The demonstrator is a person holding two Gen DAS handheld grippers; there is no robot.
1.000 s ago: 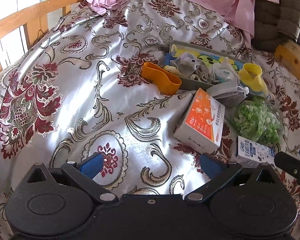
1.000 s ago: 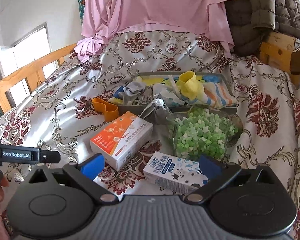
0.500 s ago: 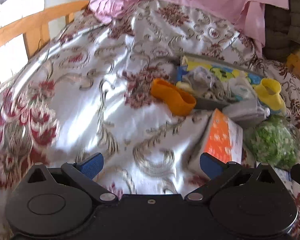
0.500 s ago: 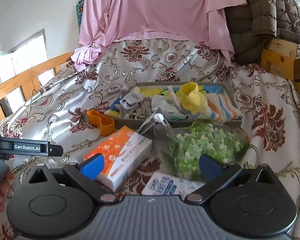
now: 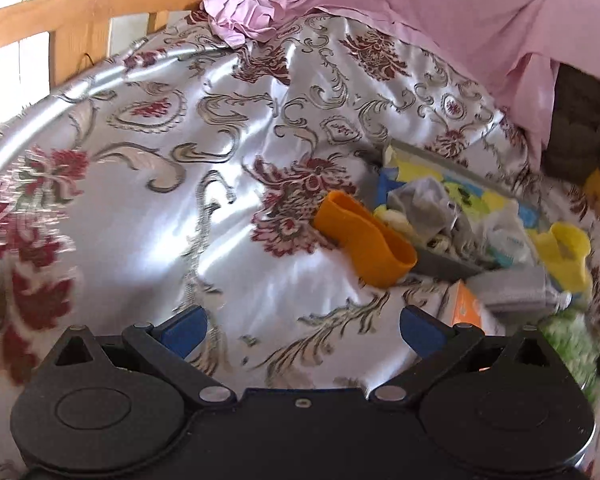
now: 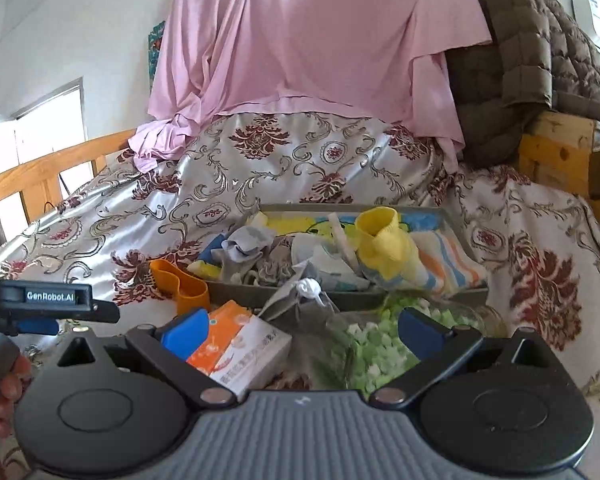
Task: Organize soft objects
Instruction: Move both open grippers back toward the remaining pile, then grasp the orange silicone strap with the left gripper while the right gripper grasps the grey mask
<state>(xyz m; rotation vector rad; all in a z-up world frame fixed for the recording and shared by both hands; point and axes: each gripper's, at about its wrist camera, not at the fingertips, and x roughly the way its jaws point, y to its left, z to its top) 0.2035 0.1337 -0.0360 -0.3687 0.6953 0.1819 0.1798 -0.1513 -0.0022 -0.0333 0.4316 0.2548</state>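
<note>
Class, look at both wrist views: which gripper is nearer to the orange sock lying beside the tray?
Left. The left gripper faces the orange sock just ahead; the right gripper sits off to the sock's right, over the boxes.

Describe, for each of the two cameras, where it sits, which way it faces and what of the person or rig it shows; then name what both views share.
Left wrist: sits on the left hand-held gripper, facing the bedspread and orange sock; its open blue fingers show.
Right wrist: sits on the right hand-held gripper, facing the tray of socks; its open fingers, the left gripper and the person's fingers show.
Shared: orange sock, tray, yellow sock, orange box.
</note>
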